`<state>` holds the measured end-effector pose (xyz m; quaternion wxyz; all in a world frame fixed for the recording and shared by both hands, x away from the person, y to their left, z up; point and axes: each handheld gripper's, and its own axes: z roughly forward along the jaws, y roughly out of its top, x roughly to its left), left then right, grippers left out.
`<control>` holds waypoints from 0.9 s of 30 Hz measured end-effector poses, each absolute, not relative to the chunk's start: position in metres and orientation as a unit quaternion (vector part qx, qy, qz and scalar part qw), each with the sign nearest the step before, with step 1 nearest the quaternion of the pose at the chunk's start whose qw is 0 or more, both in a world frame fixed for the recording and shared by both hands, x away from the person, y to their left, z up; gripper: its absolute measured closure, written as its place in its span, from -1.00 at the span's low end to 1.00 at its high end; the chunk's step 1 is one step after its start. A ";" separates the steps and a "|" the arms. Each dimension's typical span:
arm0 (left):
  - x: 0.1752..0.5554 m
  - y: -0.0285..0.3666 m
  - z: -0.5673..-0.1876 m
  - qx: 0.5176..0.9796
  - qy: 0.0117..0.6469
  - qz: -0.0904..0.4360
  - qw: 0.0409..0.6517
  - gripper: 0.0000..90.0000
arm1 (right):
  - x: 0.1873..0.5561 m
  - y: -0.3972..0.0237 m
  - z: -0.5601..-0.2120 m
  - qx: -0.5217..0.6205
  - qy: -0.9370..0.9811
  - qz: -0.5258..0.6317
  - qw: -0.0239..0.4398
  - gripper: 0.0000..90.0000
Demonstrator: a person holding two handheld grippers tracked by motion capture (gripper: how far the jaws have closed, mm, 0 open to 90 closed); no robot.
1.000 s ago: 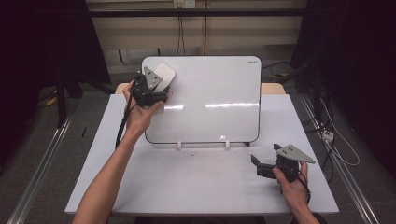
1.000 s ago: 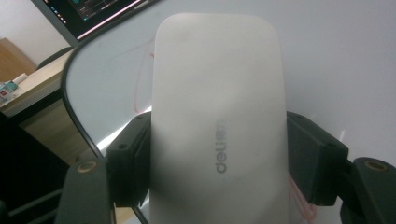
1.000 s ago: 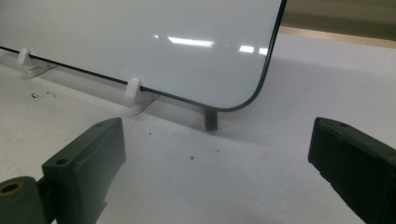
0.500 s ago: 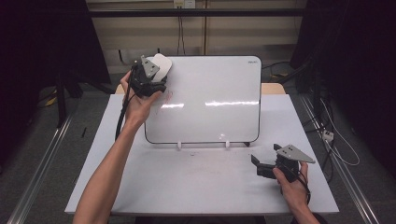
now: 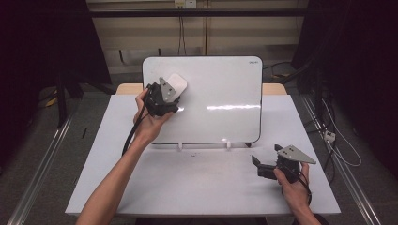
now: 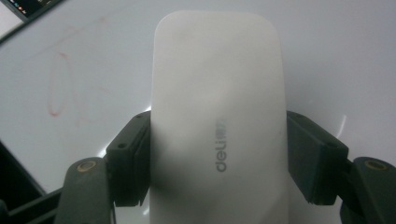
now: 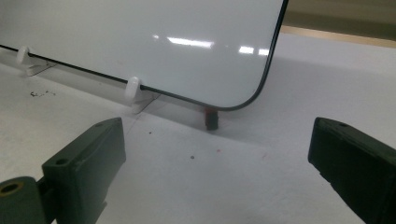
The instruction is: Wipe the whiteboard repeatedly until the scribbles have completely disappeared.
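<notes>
White, rounded-oblong eraser (image 6: pixel 217 116) with grey "deli" lettering, clamped between the left gripper's (image 5: pixel 162 96) jaws, against the whiteboard's (image 5: pixel 225 84) upper left, beside faint red marks (image 6: pixel 58 91). Right gripper (image 5: pixel 277 166): jaws apart, empty, over the counter (image 5: pixel 197 183).

Left tool (image 5: pixel 170 93) with the white eraser (image 5: pixel 174 84) clamped in it has shifted right and down across the whiteboard (image 5: pixel 220 93), from the top-left corner area toward the upper-left middle. The left hand (image 5: pixel 149 119) and forearm followed it inward.
</notes>
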<state>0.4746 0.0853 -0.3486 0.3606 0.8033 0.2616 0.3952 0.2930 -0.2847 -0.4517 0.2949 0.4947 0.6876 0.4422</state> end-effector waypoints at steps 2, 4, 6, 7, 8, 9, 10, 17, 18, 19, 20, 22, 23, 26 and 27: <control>0.474 0.086 -0.349 0.803 0.263 0.394 0.362 -0.31 | 0.293 -0.285 -0.452 0.494 0.688 0.442 0.295 -0.91; 0.475 0.085 -0.348 0.805 0.264 0.390 0.361 -0.31 | 0.293 -0.285 -0.452 0.494 0.688 0.442 0.295 -0.91; 0.478 0.085 -0.345 0.810 0.263 0.385 0.357 -0.31 | 0.293 -0.285 -0.452 0.493 0.688 0.443 0.295 -0.91; 0.481 0.086 -0.340 0.809 0.264 0.385 0.358 -0.31 | 0.293 -0.285 -0.451 0.494 0.688 0.443 0.295 -0.91; 0.484 0.087 -0.336 0.809 0.266 0.384 0.358 -0.31 | 0.293 -0.285 -0.451 0.494 0.687 0.443 0.295 -0.91; 0.484 0.087 -0.336 0.809 0.266 0.384 0.358 -0.31 | 0.293 -0.285 -0.452 0.494 0.688 0.443 0.295 -0.91; 0.489 0.088 -0.331 0.809 0.269 0.383 0.356 -0.31 | 0.293 -0.285 -0.452 0.494 0.688 0.443 0.295 -0.91; 0.505 0.099 -0.312 0.796 0.299 0.382 0.362 -0.31 | 0.292 -0.286 -0.452 0.494 0.687 0.444 0.294 -0.91; 0.506 0.102 -0.311 0.792 0.303 0.383 0.366 -0.31 | 0.292 -0.287 -0.452 0.494 0.687 0.444 0.294 -0.91; 0.507 0.104 -0.310 0.792 0.307 0.381 0.366 -0.31 | 0.292 -0.287 -0.452 0.494 0.687 0.445 0.294 -0.91; 0.507 0.107 -0.309 0.790 0.312 0.381 0.365 -0.31 | 0.292 -0.287 -0.452 0.494 0.687 0.445 0.295 -0.91; 0.508 0.112 -0.308 0.781 0.331 0.381 0.368 -0.31 | 0.292 -0.288 -0.452 0.495 0.686 0.445 0.294 -0.91; 0.508 0.112 -0.308 0.781 0.331 0.381 0.368 -0.31 | 0.292 -0.288 -0.452 0.496 0.686 0.445 0.293 -0.91; 0.509 0.117 -0.307 0.773 0.351 0.378 0.370 -0.31 | 0.292 -0.288 -0.452 0.495 0.686 0.445 0.293 -0.91; 0.509 0.116 -0.308 0.772 0.350 0.379 0.370 -0.31 | 0.292 -0.288 -0.452 0.494 0.687 0.445 0.293 -0.91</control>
